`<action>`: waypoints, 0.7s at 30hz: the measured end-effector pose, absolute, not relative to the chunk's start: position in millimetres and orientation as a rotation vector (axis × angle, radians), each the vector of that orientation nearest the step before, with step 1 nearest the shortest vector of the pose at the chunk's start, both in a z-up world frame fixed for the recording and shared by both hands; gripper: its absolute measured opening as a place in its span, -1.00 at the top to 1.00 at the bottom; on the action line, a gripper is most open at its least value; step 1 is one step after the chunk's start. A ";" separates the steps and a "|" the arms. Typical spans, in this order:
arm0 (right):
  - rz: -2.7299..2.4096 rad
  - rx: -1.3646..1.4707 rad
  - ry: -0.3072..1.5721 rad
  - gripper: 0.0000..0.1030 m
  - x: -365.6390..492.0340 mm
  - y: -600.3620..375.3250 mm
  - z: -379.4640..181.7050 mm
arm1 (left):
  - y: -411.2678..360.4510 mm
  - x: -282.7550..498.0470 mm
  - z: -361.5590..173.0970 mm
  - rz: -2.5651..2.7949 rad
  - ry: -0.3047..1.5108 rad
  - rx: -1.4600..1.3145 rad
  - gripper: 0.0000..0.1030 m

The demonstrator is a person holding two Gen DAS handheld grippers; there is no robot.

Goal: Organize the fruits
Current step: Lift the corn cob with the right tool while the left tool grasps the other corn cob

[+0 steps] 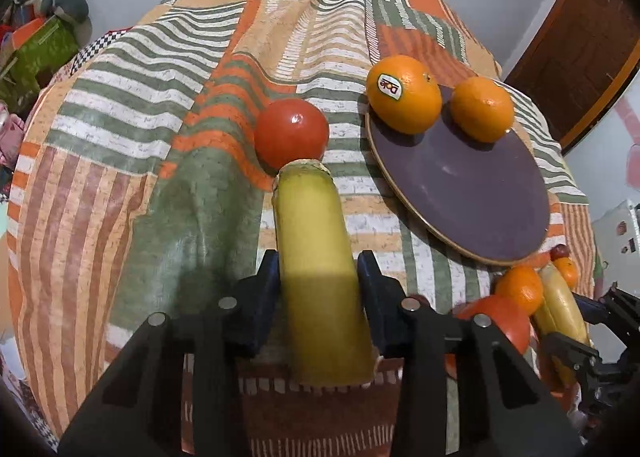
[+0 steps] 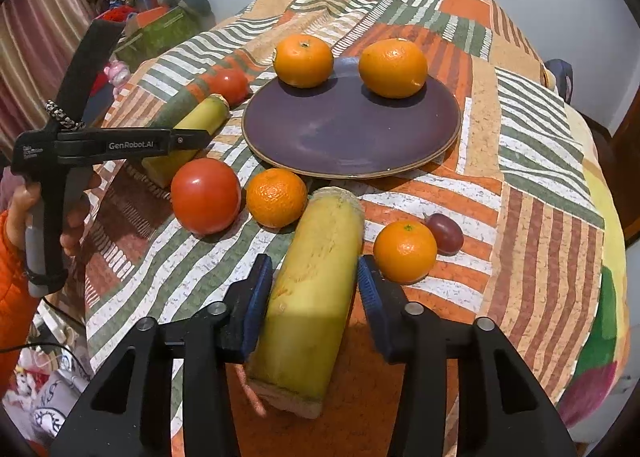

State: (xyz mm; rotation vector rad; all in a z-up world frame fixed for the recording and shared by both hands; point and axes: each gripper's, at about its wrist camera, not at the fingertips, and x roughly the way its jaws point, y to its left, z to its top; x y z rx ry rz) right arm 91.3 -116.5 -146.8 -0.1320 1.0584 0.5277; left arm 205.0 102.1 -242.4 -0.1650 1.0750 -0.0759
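The left claw [image 1: 318, 285] is closed around a yellow-green cane piece [image 1: 320, 273], its blue pads [image 1: 267, 289] pressing both sides, and the piece lies on the patterned cloth [image 1: 120, 161] of the worktop, pointing away toward a red tomato [image 1: 292, 134] that touches its far cut end. To the right of that tomato sits the dark purple plate [image 1: 472, 185], carrying two oranges on its far rim: a stickered orange [image 1: 404, 93] and, just beside it on the right, a smaller orange [image 1: 482, 109]. In the right wrist view, the right claw [image 2: 314, 281] straddles a second cane piece [image 2: 316, 289]; the left pad touches it, while a narrow gap shows at the right pad [image 2: 370, 289], so I cannot tell whether it is gripped. Left of this piece's far end lie a mandarin [image 2: 277, 197] and a near tomato [image 2: 206, 196], touching or nearly so. To the right are another mandarin [image 2: 405, 251] and a dark grape [image 2: 446, 233] just behind it. The plate [image 2: 352, 137] lies beyond these, well within the cloth.
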 end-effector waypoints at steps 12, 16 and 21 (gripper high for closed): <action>0.588 -0.216 1.077 0.30 77.7 -125.4 -138.7 | 94.1 130.4 -231.1 -0.144 1.106 -0.138 0.24; 0.598 -0.192 1.112 0.29 85.6 -125.7 -141.3 | 89.8 126.9 -231.0 -0.155 1.126 -0.094 0.23; 0.599 -0.175 1.138 0.26 95.7 -119.8 -148.6 | 89.3 140.5 -231.7 -0.148 1.117 -0.103 0.23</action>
